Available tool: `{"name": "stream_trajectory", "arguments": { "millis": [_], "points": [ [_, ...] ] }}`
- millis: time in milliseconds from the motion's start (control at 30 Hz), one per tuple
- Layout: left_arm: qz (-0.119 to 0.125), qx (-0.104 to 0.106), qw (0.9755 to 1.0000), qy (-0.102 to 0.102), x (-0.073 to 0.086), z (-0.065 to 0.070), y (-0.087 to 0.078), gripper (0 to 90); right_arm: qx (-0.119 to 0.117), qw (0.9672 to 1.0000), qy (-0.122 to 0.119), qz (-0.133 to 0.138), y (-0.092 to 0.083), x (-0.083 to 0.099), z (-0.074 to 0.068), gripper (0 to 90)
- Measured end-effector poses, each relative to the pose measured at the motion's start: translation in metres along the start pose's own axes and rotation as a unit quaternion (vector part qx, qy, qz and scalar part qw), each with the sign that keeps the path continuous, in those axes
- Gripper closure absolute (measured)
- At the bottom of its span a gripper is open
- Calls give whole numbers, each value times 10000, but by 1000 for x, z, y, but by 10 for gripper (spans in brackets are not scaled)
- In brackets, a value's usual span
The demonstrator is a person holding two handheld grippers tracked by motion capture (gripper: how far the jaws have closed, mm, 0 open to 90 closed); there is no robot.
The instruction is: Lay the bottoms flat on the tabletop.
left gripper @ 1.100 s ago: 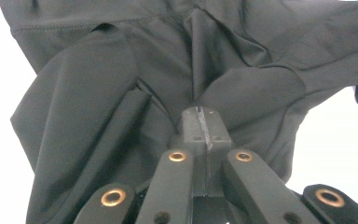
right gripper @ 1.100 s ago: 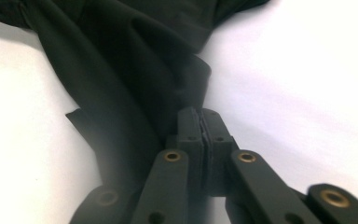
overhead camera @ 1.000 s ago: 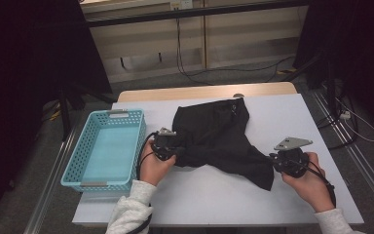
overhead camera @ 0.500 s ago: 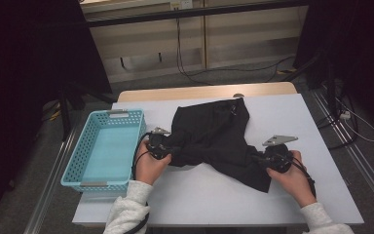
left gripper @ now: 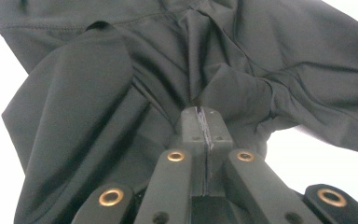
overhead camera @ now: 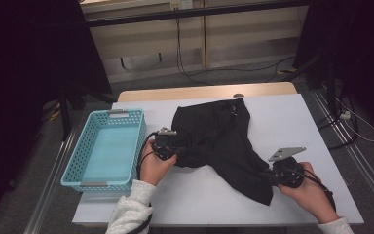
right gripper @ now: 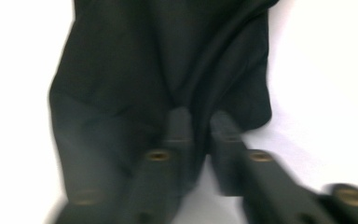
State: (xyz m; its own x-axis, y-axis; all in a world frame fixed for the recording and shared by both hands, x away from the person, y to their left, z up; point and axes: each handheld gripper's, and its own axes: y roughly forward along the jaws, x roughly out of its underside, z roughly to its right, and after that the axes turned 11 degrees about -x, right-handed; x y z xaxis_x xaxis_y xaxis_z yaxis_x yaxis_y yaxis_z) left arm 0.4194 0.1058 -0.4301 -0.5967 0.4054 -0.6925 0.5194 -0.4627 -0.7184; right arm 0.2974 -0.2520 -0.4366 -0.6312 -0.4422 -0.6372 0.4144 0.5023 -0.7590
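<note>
A black garment [overhead camera: 214,131] lies rumpled on the white table [overhead camera: 292,117]. My left gripper [overhead camera: 177,153] is at its left edge, shut on a pinched fold of the cloth. In the left gripper view the jaws [left gripper: 204,114] meet, with the garment [left gripper: 261,46] bunched at their tips. My right gripper [overhead camera: 269,176] is at the garment's near right corner. Its jaws have just been opening. In the blurred right gripper view they [right gripper: 200,119] stand a little apart, with the garment's [right gripper: 144,56] edge at their tips and no press on it.
A light blue mesh basket [overhead camera: 73,165] stands on the table's left side, beside my left hand. Bare white table lies right of the garment and along the near edge. Cables run over the floor behind the table.
The right gripper went left to the garment's corner, then drew back toward the near right, and its jaws parted. The corner now reaches nearer the front edge. The left hand barely moved.
</note>
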Motion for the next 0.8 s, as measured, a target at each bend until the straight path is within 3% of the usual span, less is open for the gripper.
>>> {"name": "stream_trajectory", "arguments": {
  "millis": [100,200,300,400,467,500,567,800],
  "points": [
    [-39,14,10000,-6,0,0,0,900,159,9994,101,295,-2,-4,9,604],
    [-58,-20,10000,-13,1,0,2,900,341,9967,393,620,3,-10,22,589],
    [-115,7,9999,35,1,0,3,900,500,9938,628,774,17,-13,35,596],
    [-121,32,9999,26,2,0,4,900,465,9932,744,764,32,-15,43,594],
    [-119,69,9999,31,2,0,4,900,286,9961,590,592,41,-16,42,615],
    [-128,97,9999,30,2,0,4,900,354,9963,486,607,42,-17,40,663],
    [-113,81,9999,8,2,0,4,900,316,9965,535,561,39,-17,41,852],
    [-82,179,9998,43,0,3,3,900,589,9951,675,421,12,3,56,890]
  ]
}}
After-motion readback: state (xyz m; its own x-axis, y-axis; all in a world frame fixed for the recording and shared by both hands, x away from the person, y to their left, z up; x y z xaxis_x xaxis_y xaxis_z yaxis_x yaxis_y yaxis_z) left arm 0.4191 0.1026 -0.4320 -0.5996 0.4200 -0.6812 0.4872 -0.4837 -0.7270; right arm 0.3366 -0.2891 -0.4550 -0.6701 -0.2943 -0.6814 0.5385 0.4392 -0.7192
